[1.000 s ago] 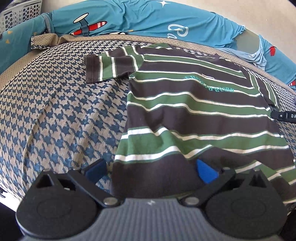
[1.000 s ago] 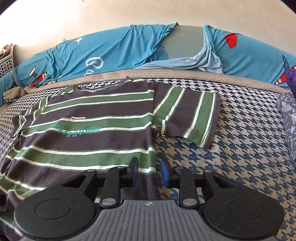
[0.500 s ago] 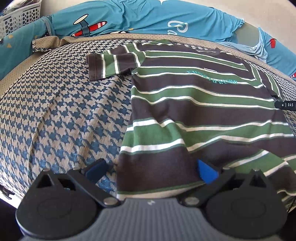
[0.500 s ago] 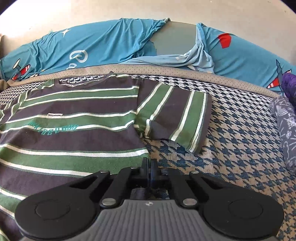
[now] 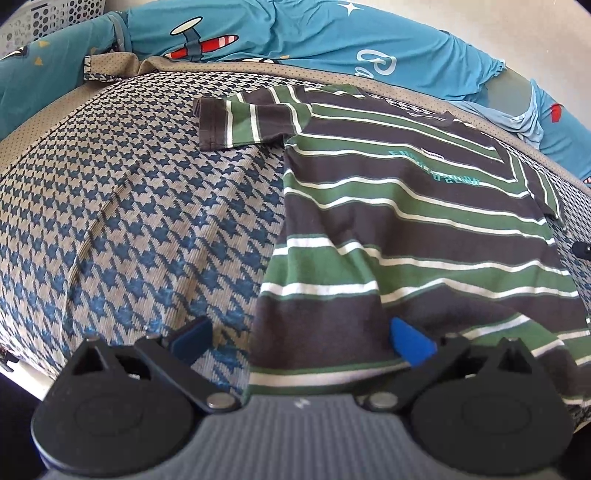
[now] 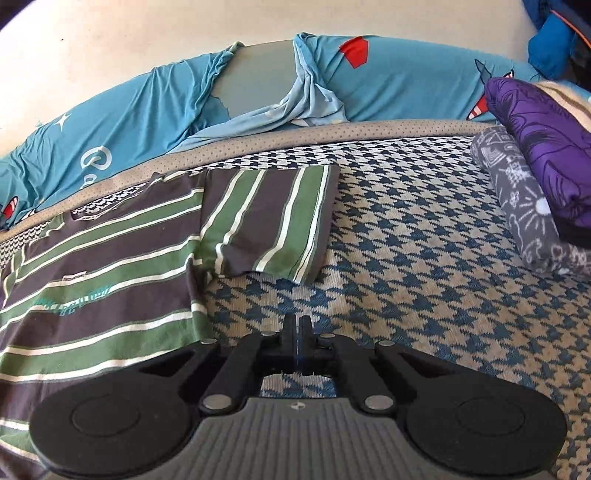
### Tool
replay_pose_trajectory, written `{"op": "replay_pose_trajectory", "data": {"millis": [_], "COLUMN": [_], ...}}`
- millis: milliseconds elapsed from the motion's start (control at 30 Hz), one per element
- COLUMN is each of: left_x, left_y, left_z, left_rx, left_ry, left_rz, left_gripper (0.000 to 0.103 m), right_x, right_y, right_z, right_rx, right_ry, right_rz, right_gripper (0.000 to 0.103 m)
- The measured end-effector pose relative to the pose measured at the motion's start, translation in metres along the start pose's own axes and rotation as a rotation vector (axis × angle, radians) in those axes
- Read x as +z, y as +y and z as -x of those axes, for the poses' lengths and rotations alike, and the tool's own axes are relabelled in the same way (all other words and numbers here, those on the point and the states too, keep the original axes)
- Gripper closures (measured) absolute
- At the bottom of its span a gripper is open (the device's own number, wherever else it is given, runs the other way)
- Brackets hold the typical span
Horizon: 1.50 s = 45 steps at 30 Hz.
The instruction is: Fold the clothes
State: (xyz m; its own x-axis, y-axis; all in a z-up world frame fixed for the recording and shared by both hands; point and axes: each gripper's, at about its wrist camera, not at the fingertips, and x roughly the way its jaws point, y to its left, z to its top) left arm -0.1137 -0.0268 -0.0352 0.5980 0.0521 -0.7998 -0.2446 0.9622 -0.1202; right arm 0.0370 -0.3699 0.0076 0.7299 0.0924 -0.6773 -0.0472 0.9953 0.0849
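Observation:
A brown T-shirt with green and white stripes (image 5: 406, 221) lies flat, front up, on a houndstooth bedcover (image 5: 129, 221). My left gripper (image 5: 301, 338) is open low over the shirt's bottom left corner. Its left finger (image 5: 192, 336) is over the cover and its right finger (image 5: 410, 341) is over the cloth, so the hem lies between them. In the right wrist view the shirt (image 6: 110, 258) fills the left, with its sleeve (image 6: 269, 218) spread out. My right gripper (image 6: 297, 325) is shut with nothing in it, over bare bedcover (image 6: 406, 295) just right of the shirt's side edge.
Blue bedding printed with planes (image 5: 295, 37) runs along the back by the wall. A white laundry basket (image 5: 37, 18) stands at the far left. A folded grey patterned cloth (image 6: 517, 206) and a purple bundle (image 6: 535, 140) lie at the bed's right side.
My right gripper shut its jaws and slid right, from the shirt's side edge to the bare cover. The left gripper stayed open at the bottom corner.

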Motion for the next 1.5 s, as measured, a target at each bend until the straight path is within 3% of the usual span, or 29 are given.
{"op": "replay_pose_trajectory", "data": {"millis": [200, 467, 733, 967, 1133, 1500], "left_x": [0.000, 0.000, 0.000, -0.002, -0.002, -0.002], "left_y": [-0.001, -0.002, -0.004, -0.002, -0.001, -0.001], "left_z": [0.001, 0.001, 0.000, 0.002, 0.002, 0.001], "left_rx": [-0.010, -0.014, -0.010, -0.015, -0.014, -0.021], "left_ry": [0.000, -0.005, -0.002, -0.004, -0.006, 0.006], "left_rz": [0.008, 0.022, 0.022, 0.020, 0.032, 0.037], "left_gripper": [0.000, 0.000, 0.000, 0.000, 0.000, 0.000], "right_x": [-0.021, -0.059, -0.091, -0.113, -0.131, -0.164], "right_y": [0.011, 0.032, 0.054, 0.083, 0.105, 0.151], "right_z": [0.025, 0.068, 0.106, 0.112, 0.115, 0.117], "right_rx": [0.098, 0.243, 0.428, 0.543, 0.573, 0.492], "right_ry": [0.000, -0.011, -0.009, 0.069, 0.090, 0.014], "right_rz": [0.015, 0.062, 0.097, 0.184, 0.320, 0.795], "right_gripper": [0.103, 0.094, 0.093, 0.093, 0.093, 0.084]}}
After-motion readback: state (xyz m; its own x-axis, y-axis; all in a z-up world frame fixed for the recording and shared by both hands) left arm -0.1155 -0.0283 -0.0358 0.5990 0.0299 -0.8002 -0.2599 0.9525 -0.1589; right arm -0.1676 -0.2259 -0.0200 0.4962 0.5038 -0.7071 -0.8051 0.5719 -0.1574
